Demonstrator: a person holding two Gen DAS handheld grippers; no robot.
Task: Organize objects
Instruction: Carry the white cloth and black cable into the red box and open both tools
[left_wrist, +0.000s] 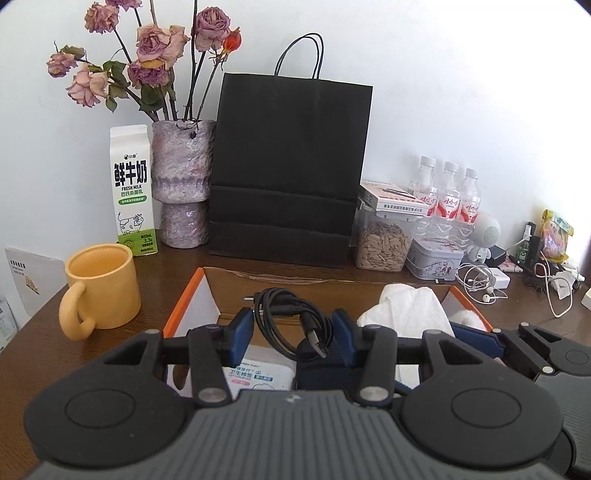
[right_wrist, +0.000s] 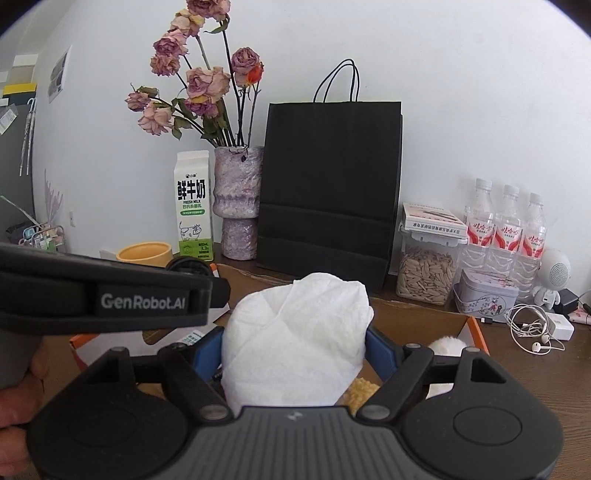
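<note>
Left gripper (left_wrist: 292, 334) pinches a coiled black cable (left_wrist: 284, 314) between its blue pads. The bundle's long axis runs across the jaws, slightly tilted; one USB plug (left_wrist: 317, 341) hangs off the near right end, pointing down toward the camera. Cable is thin, glossy, round-section, looped into a loose oval hank. It sits above the open cardboard box (left_wrist: 280, 282).

Right gripper (right_wrist: 294, 354) has its jaws spread wide and clamped on a white paper tissue wad (right_wrist: 295, 332). The wad is soft, crinkled, roughly dome-shaped, long axis upright, peak toward the wall. It too is over the box, right of the cable. In the left wrist view the same wad (left_wrist: 406, 306) shows just right of the left gripper.

Box: brown corrugated inside, orange edging on the flaps. Inside it: a flat white pack with blue print (left_wrist: 255, 373), something dark navy and ribbed under the cable, a yellow nubbly item (right_wrist: 364, 397), a white fluffy thing (right_wrist: 447, 347).

Around it on the dark wood table (left_wrist: 44, 332):
- yellow matte ceramic mug (left_wrist: 101, 286), left of box, handle toward camera
- milk carton (left_wrist: 133, 192), upright
- mottled purple vase (left_wrist: 183, 184) with dried roses
- black paper bag (left_wrist: 291, 166), upright against the wall, twine handles
- clear tub of seeds (left_wrist: 382, 243), metal tin (left_wrist: 436, 260), three water bottles (left_wrist: 448, 195), white earphones (left_wrist: 480, 282) tangled at right

Fingers (right_wrist: 14, 406) of a hand on the left gripper's handle, at the right wrist view's left edge.
</note>
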